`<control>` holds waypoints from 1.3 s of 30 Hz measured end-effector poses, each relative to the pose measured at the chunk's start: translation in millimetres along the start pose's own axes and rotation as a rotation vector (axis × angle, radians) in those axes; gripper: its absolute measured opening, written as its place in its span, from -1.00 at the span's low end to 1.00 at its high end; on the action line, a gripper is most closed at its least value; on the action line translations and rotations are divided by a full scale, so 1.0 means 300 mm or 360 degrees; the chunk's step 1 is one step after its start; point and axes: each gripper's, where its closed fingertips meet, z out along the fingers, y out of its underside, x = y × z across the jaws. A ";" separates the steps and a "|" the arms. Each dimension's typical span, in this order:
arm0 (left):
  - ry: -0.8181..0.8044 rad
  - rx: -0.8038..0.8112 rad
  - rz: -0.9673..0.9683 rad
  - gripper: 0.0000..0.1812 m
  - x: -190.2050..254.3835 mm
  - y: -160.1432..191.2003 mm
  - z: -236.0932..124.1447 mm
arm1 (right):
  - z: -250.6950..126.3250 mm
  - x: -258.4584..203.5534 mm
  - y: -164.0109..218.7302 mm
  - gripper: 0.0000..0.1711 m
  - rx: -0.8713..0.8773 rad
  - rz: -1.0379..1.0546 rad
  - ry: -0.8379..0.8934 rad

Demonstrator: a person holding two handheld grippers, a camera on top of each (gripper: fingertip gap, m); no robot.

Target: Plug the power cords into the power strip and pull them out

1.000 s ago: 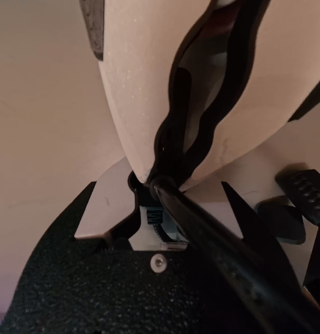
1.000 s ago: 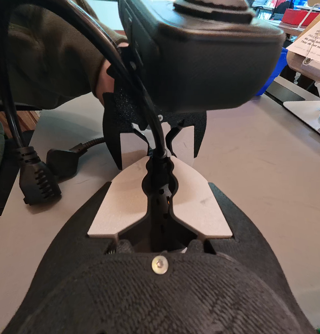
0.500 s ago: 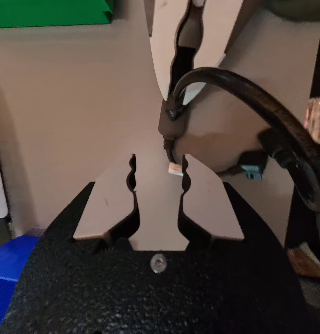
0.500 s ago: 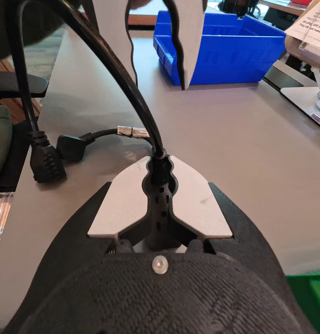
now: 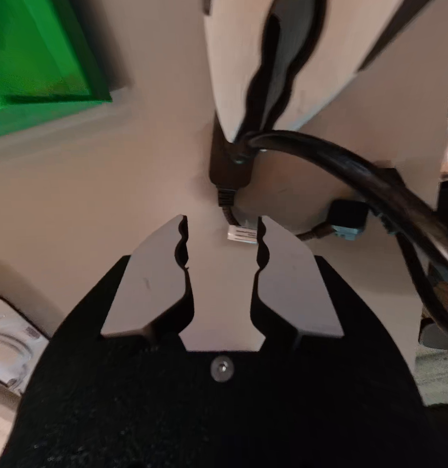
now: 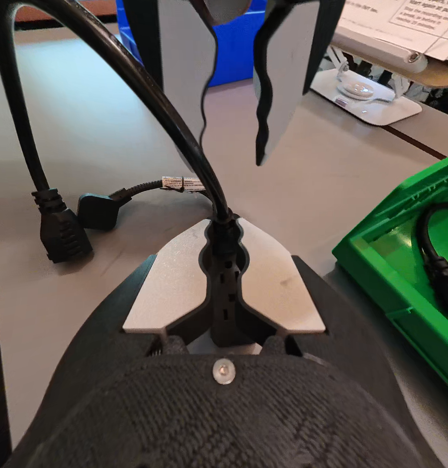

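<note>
Black, rigid plastic, the power strip (image 5: 229, 167) in the left wrist view lies on the worktop (image 5: 66, 202) beyond the left gripper (image 5: 221, 222), whose jaws stand apart and empty.

Right wrist view: the right gripper (image 6: 224, 222) clamps the power strip (image 6: 224, 291) across its narrow body, a sound hold; its stiff cord (image 6: 131, 76) looks springy.

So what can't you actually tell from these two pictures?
- Right wrist view: the power strip sits clamped between the right gripper jaws, which hide its sides; whether anything is plugged in cannot be told.
- Right wrist view: the thick black cord leaves the frame at the top edge.
- Right wrist view: the cord in the green bin is cut off by the right edge.
- Left wrist view: motion blur smears the green bin.
</note>
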 end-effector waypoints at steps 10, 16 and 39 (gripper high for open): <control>0.0135 0.0245 -0.0143 -0.48 0.041 -0.056 -0.099 | 0.000 -0.016 0.000 -0.82 -0.0128 -0.0029 0.0094; 0.0077 0.0307 -0.0136 -0.50 0.047 -0.062 -0.154 | -0.001 -0.031 -0.001 -0.82 -0.0134 -0.0020 0.0121; -0.0290 0.0866 0.0068 -0.38 0.102 -0.041 0.229 | 0.122 -0.151 -0.066 -0.82 -0.0008 -0.0148 -0.0296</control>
